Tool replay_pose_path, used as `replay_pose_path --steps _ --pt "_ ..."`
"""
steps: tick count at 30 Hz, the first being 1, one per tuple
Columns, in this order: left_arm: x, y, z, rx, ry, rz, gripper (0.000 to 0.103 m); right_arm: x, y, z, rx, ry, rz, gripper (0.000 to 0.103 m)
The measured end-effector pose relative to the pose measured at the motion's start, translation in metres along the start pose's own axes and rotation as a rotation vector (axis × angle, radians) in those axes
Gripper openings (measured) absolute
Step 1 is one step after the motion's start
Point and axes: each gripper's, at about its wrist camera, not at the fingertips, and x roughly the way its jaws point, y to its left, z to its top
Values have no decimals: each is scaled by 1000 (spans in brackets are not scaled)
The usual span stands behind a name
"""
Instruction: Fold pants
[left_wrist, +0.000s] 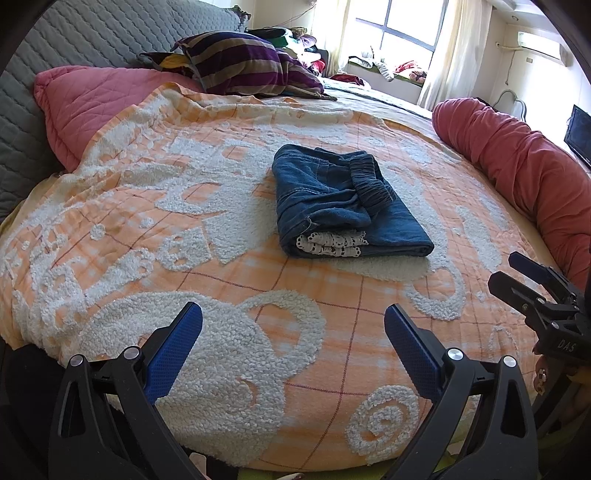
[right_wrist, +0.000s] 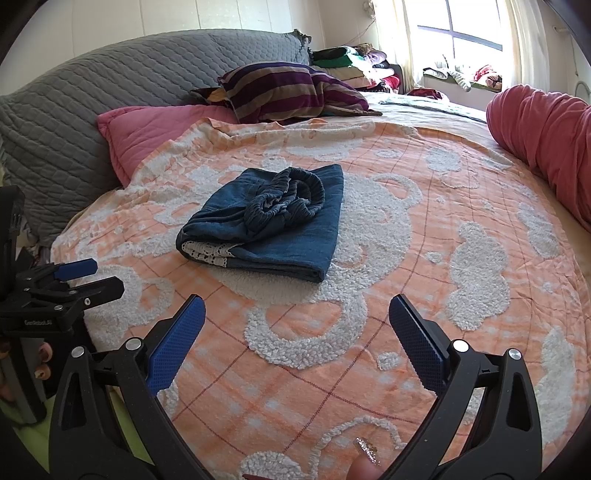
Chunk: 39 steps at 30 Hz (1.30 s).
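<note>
Both the left gripper (left_wrist: 293, 332) and the right gripper (right_wrist: 297, 326) hang with fingers spread wide and empty, low over the near edge of the blanket (left_wrist: 229, 280). The pants (left_wrist: 347, 203) lie folded in a compact bundle, apart from both, at about twelve o'clock. Its long axis runs roughly eleven to five; neither gripper looks clearly nearer.

One pants (left_wrist: 343, 199), three pillows (left_wrist: 92, 107), two grippers (left_wrist: 293, 332)
</note>
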Motion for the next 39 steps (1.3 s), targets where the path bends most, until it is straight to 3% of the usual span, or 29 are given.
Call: replay_pose_path --steps 30,39 --pt "1 -2 0 21 3 -7 98 4 -6 -1 5 8 -25 94" --pt "8 6 16 44 -24 -21 98 12 -26 -1 42 14 -58 94"
